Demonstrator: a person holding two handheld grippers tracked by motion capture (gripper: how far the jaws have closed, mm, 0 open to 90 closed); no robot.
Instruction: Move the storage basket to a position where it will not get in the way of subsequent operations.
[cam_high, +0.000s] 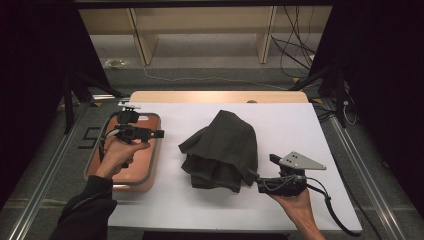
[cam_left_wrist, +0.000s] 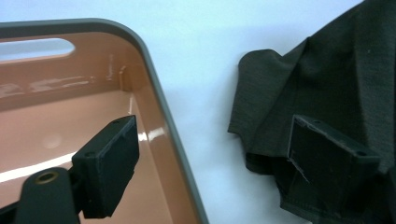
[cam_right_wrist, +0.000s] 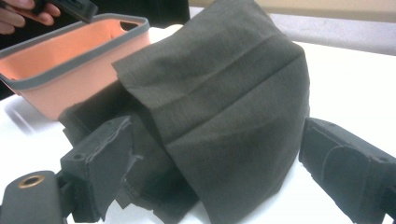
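Two tools stand open, gripping nothing: the left tool (cam_high: 159, 133) hovers over the orange bin (cam_high: 148, 177), the right tool (cam_high: 255, 176) beside the dark cloth (cam_high: 225, 147) heaped mid-desk (cam_high: 300, 120). Soft, light and floppy, the cloth will likely sag; pinching a folded edge looks best.

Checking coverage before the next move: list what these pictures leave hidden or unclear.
- Table under the dark cloth, and its inner folds: covered by its top layer, high view.
- Part of the tray floor: hidden by the left gripper and hand, high view.
- Tray's near end: cut off by the bottom edge, left gripper view.
- Right gripper fingers' bases: cut off by the bottom edge, right gripper view.
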